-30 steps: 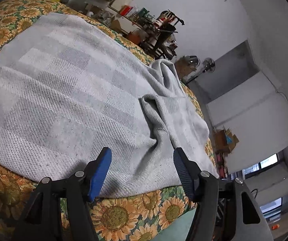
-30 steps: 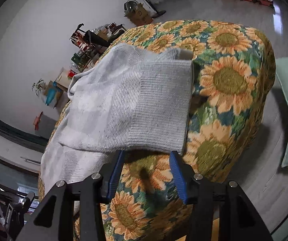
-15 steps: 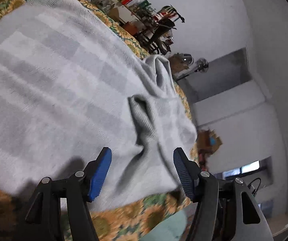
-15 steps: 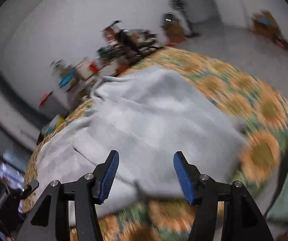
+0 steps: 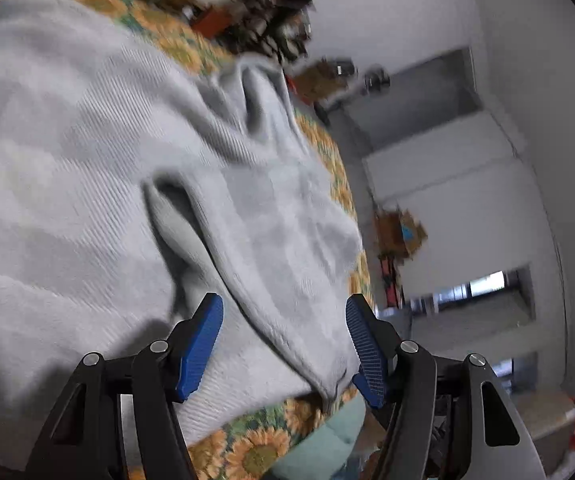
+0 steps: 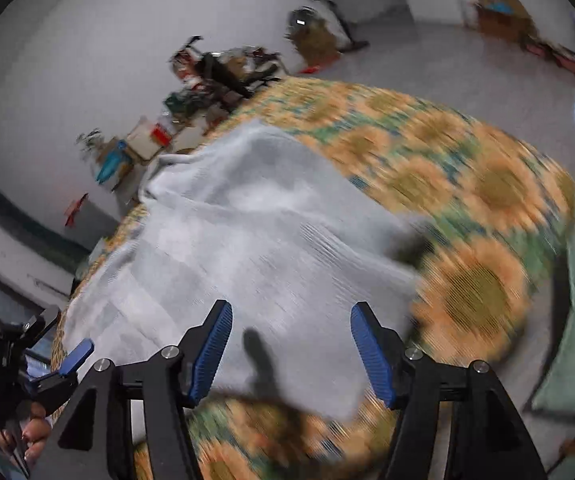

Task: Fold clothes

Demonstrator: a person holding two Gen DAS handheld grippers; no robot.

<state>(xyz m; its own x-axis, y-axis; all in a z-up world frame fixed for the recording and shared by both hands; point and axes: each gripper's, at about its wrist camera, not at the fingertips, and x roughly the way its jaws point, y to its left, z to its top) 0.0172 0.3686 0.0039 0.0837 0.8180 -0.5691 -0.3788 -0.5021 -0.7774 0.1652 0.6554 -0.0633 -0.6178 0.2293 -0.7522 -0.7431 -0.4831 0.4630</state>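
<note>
Grey knit sweater (image 5: 99, 168) lying spread on the sunflower-print cover (image 6: 479, 208), cluttered shelves sitting by the white wall behind, left gripper (image 5: 283, 340) hovering spread over its folded sleeve, right gripper (image 6: 291, 344) opening above the hem, gripping nothing

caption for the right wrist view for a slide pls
Right gripper, jaws opening and empty, above a grey knit garment on a sunflower-print cover.

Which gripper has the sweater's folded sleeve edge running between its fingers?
The left gripper: the grey sweater sleeve's raised edge runs between its fingers. The right gripper, jaws opening, sees flat knit.
</note>
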